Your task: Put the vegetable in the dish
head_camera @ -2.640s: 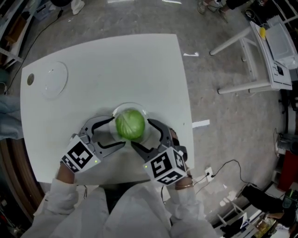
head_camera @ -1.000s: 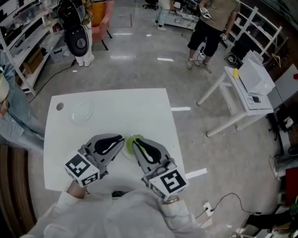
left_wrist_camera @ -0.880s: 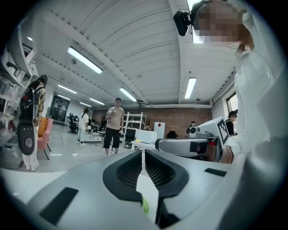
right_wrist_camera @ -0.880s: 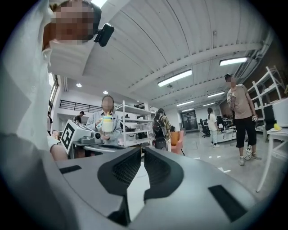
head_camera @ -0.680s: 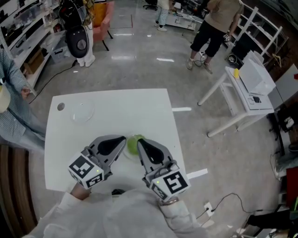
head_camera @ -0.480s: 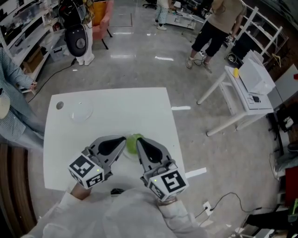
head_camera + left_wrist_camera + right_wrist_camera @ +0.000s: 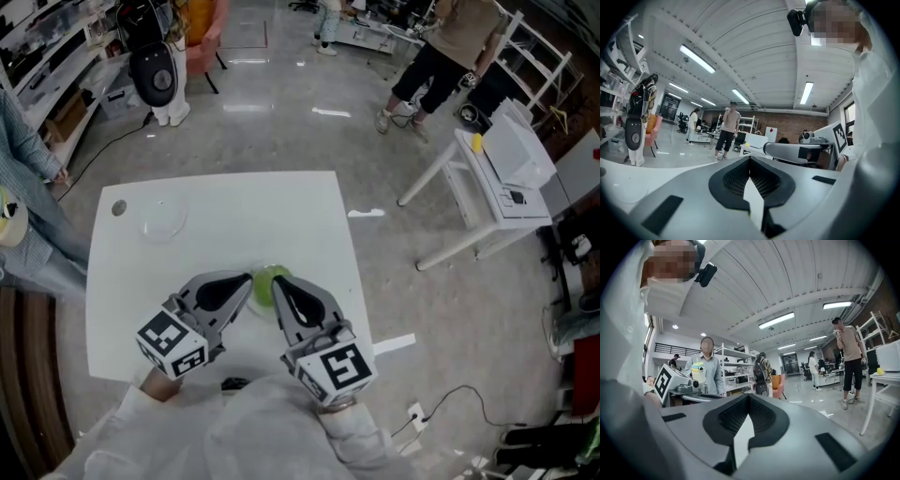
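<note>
Green round leafy cabbage (image 7: pixel 270 282) sits centre frame on white tabletop (image 7: pixel 281 211), at tips of both tools. Left hand-held gripper (image 7: pixel 247 279), right hand-held gripper (image 7: pixel 278 285) clenched, empty. Likely firm, waxy, roll-prone; squeeze across widest middle.

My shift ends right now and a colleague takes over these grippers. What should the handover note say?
Left gripper: shut, empty, over the table.
Right gripper: shut, empty, beside it.
Green vegetable: on the table's near part, just past both tips, gripped by neither.
Done: nothing is being held.
Left: the grippers hide what lies under the vegetable, so confirm it sits in the dish.
</note>
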